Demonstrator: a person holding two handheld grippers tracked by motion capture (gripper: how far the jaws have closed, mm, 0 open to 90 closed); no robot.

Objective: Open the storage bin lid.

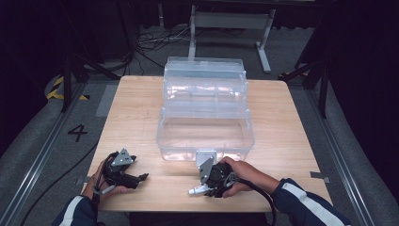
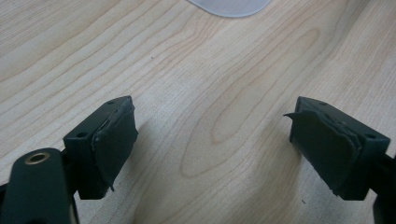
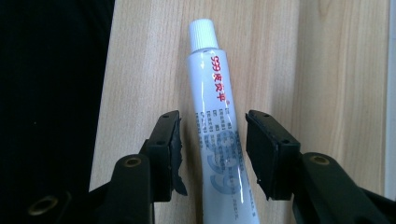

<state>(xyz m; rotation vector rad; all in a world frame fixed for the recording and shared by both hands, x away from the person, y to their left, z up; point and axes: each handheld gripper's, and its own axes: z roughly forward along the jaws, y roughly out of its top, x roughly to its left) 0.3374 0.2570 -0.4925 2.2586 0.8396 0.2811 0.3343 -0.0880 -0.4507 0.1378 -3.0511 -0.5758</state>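
A white tube [image 3: 215,93] with red print and a ribbed white cap lies flat on the wooden table near its front edge, the cap pointing away in the right gripper view. My right gripper [image 3: 212,140] straddles the tube's lower body, with a thin gap showing between each pad and the tube. In the high view the tube [image 1: 195,190] sticks out to the left of my right gripper [image 1: 203,188]. My left gripper [image 1: 141,178] rests at the table's front left. Its jaws stand wide in the left gripper view [image 2: 212,135], with bare wood between them.
A large clear plastic box [image 1: 162,141] stands mid-table with its lid [image 1: 204,75] tipped open toward the back. Its front latch sits just above my right hand. The table [image 1: 136,103] drops off to dark floor close beside the tube. A metal frame stands behind.
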